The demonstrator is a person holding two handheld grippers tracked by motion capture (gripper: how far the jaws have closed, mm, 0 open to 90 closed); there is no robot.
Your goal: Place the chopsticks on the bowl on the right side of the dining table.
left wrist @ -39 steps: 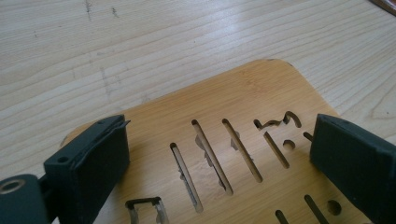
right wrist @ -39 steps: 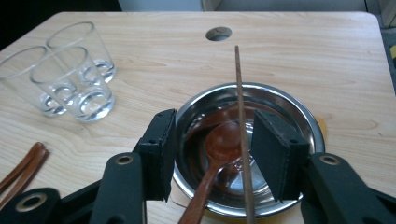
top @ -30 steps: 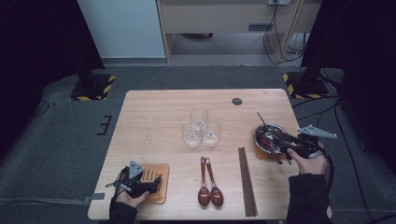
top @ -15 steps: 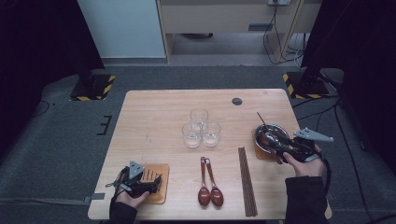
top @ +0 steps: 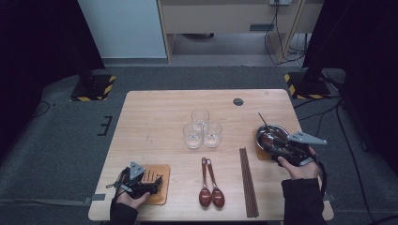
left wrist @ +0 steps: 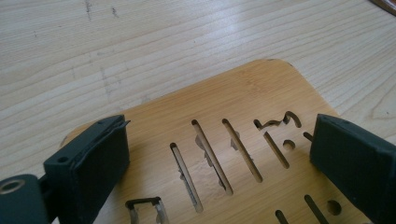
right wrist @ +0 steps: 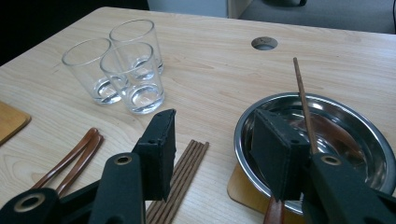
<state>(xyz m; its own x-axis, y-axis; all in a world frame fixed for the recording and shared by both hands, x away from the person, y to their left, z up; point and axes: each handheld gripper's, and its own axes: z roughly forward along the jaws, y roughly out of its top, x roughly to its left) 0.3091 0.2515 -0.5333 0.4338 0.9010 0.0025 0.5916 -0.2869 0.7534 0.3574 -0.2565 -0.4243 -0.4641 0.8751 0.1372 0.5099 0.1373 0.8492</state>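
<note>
**Entry: steel bowl, tip hazard**

High view: steel bowl [top: 272,136] sits on a coaster right of the chopsticks [top: 248,183]; right gripper [top: 277,146] is at its near rim.

Left gripper view: left gripper [left wrist: 219,158], jaws apart, rests over the slotted coaster [left wrist: 261,102].

Right gripper view: jaws spread, gripping nothing, one pad [right wrist: 275,154] against the bowl's rim; a nudge could tip it and spill its spoon [right wrist: 334,133].

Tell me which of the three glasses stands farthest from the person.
The back glass, at the cluster's far tip toward the table's cable hole; the other two, and, stand side by side nearer the spoons.
</note>
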